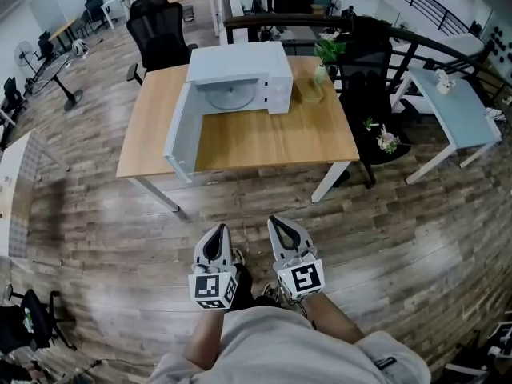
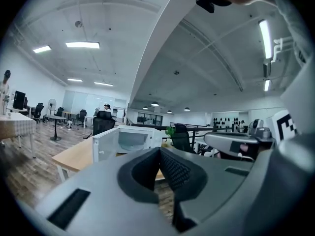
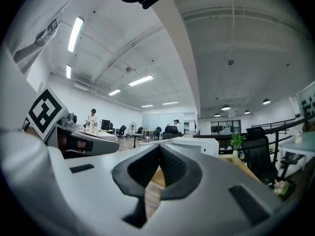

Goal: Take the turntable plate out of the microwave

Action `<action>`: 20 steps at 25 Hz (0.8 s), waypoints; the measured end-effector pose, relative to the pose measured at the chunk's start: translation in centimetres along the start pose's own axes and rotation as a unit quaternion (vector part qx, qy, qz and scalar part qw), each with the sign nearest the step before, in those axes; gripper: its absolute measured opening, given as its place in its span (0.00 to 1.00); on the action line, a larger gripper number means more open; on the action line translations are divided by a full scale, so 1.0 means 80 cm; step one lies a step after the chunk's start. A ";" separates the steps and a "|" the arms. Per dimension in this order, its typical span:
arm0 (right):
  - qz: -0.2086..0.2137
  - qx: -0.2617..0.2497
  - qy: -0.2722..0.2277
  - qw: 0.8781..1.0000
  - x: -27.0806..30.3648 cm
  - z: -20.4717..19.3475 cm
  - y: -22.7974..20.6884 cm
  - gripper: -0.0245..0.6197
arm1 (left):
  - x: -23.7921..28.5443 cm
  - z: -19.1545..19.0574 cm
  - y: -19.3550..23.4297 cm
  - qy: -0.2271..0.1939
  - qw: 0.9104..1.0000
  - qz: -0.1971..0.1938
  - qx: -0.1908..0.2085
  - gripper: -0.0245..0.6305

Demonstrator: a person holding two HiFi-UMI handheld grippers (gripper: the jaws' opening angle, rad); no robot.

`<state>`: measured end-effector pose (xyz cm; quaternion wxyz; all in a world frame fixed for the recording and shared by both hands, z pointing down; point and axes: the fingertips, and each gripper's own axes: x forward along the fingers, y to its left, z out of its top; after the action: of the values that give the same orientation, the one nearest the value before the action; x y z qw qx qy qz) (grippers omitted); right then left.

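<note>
Turntable plate apparently lies in the microwave; left claw and right claw, clenched empty, point roughly level.

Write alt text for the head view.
A white microwave with its door swung open sits on a wooden table, the turntable plate inside. Near the camera, the left gripper and right gripper, both shut and empty, point toward it above wood floor.

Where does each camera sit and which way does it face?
Head view: on the person's head, steeply down at the table and open microwave; left hand-held gripper, right hand-held gripper and forearms show.
Left gripper view: on the left hand-held gripper, along its shut jaws toward the microwave.
Right gripper view: on the right hand-held gripper, likewise, shut jaws in front.
Shared: all three see the microwave.
</note>
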<state>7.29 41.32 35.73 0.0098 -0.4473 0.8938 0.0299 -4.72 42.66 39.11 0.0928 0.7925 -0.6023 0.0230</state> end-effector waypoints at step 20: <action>-0.038 0.002 0.028 0.999 0.174 -0.016 -0.091 0.12 | 0.200 0.042 0.075 0.000 0.998 -0.063 0.005 0.05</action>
<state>4.80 25.76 36.09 -0.0129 -0.4817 0.8761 0.0157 -6.39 25.35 38.90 0.0899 0.8294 -0.5509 0.0200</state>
